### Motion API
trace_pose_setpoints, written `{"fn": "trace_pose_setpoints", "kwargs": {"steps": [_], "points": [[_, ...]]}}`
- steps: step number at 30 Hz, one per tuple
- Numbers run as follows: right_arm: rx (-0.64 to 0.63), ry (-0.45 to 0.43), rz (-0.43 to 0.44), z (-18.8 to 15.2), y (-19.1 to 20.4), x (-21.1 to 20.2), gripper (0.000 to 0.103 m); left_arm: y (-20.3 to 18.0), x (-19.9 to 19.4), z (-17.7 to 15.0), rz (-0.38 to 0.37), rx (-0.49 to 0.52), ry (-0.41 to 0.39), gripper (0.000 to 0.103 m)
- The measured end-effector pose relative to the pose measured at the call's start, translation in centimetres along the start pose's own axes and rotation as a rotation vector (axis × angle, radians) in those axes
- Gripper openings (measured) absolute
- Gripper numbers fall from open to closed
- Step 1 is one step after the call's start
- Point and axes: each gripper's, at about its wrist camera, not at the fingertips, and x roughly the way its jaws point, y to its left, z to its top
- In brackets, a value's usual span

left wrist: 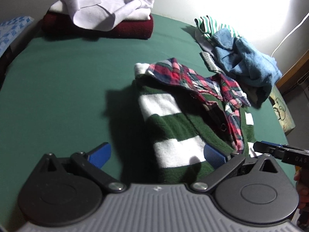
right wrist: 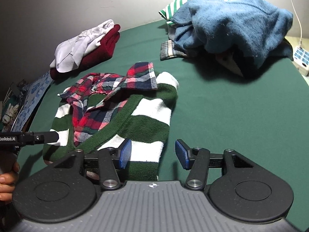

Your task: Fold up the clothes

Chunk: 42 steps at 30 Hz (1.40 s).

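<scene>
Both your claws stand spread, pinching nothing — left gripper (left wrist: 156,154), right gripper (right wrist: 153,153). The striped sweater (right wrist: 146,116) lies just ahead, bare green sheet (left wrist: 67,89) beside; blue pile (right wrist: 237,29) beyond.

A home bedroom: green-sheeted bed (left wrist: 67,73) strewn with clothes piles (right wrist: 231,25).

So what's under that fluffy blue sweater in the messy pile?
Under the blue sweater a green-and-white striped top and a grey checked piece stick out onto the green cover. Anything deeper in the pile is covered, so I can't tell.
</scene>
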Motion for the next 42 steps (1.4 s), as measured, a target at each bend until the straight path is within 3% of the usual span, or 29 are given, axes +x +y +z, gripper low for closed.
{"fn": "trace_pose_setpoints", "kwargs": {"steps": [4,10,16,35,37,38,39,42], "points": [[0.026,0.003,-0.009,-0.1,-0.1,0.6,0.055,0.0,0.8,0.4,0.036,0.002,0.02,0.102],[-0.034,0.004,-0.04,0.2,1.1,1.2,0.059,-0.8,1.7,0.7,0.051,0.0,0.028,0.102],[-0.014,0.029,-0.018,0.6,1.1,2.2,0.062,-0.9,2.1,1.2,0.025,-0.039,0.044,0.102],[-0.006,0.092,0.061,2.2,0.5,4.0,0.071,-1.3,3.5,2.5,-0.001,-0.02,0.058,0.102],[-0.012,0.101,0.071,2.3,0.4,4.0,0.069,-1.2,3.5,2.5,-0.012,-0.013,0.058,0.102],[-0.011,0.108,0.089,2.4,0.4,4.0,0.064,-1.1,3.4,2.5,-0.02,-0.011,0.06,0.102],[-0.003,0.115,0.113,2.5,0.4,4.0,0.052,-1.0,3.4,2.6,-0.029,-0.01,0.061,0.102],[-0.019,0.114,0.112,2.5,0.8,3.9,0.052,-0.8,3.4,2.7,-0.041,-0.001,0.067,0.102]]}}
